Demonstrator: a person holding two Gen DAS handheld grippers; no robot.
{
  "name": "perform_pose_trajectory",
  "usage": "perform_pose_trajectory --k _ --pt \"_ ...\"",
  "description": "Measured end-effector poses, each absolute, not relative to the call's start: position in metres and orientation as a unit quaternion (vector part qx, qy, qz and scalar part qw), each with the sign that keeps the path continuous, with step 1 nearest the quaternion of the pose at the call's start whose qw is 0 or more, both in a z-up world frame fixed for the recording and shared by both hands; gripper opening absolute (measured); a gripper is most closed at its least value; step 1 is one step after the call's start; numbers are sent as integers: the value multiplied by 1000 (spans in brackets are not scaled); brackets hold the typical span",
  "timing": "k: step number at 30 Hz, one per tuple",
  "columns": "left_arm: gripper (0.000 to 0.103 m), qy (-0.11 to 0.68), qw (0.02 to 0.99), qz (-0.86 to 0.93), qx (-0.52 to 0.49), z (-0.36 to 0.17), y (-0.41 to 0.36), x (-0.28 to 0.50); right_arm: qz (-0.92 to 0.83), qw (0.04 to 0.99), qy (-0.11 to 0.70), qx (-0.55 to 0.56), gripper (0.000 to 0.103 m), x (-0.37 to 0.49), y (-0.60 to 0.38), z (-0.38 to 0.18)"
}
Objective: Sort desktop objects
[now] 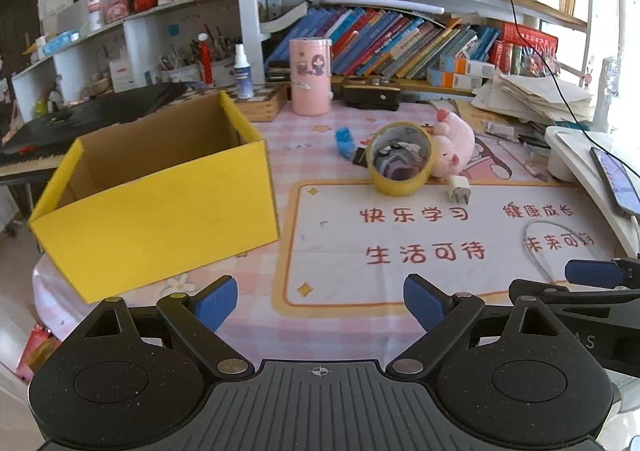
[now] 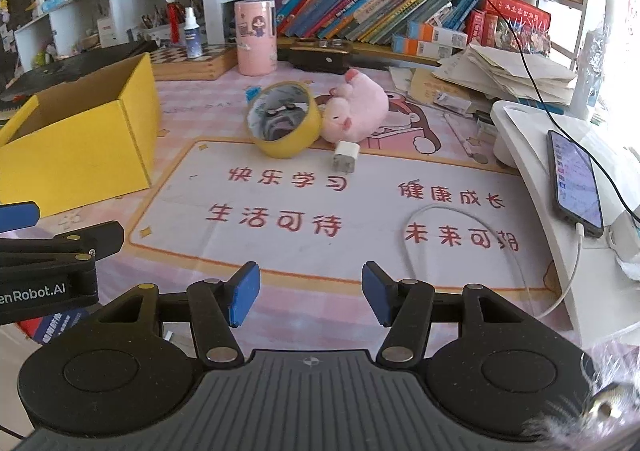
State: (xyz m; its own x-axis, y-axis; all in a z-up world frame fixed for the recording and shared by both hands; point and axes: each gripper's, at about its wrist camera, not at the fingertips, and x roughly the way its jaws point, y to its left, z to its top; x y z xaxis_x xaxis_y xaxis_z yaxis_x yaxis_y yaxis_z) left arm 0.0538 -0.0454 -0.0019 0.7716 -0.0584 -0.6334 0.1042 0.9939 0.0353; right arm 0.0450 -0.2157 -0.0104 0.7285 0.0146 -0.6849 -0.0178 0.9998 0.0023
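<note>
A yellow tape roll (image 2: 285, 122) leans on a pink plush pig (image 2: 352, 111) at twelve o'clock, white charger plug (image 2: 345, 159) beside; yellow box (image 2: 76, 135) at ten. Left gripper (image 1: 320, 303) gapes wide, right gripper (image 2: 310, 297) narrower, both empty. A nudge could send the tilted roll rolling.

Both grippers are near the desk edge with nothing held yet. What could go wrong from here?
1. The yellow tape roll stands tilted on edge against the pink plush pig; nudging either might send it rolling.
2. The small white charger plug lies close beside both, so it is easily knocked.
3. The looped white cable could snag the open right gripper.
</note>
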Motion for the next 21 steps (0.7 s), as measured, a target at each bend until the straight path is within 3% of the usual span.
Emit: perform_pose_trajectory --k 21 --pt "93 350 936 -39 21 -8 -99 137 23 921 389 -3 56 128 -269 -19"
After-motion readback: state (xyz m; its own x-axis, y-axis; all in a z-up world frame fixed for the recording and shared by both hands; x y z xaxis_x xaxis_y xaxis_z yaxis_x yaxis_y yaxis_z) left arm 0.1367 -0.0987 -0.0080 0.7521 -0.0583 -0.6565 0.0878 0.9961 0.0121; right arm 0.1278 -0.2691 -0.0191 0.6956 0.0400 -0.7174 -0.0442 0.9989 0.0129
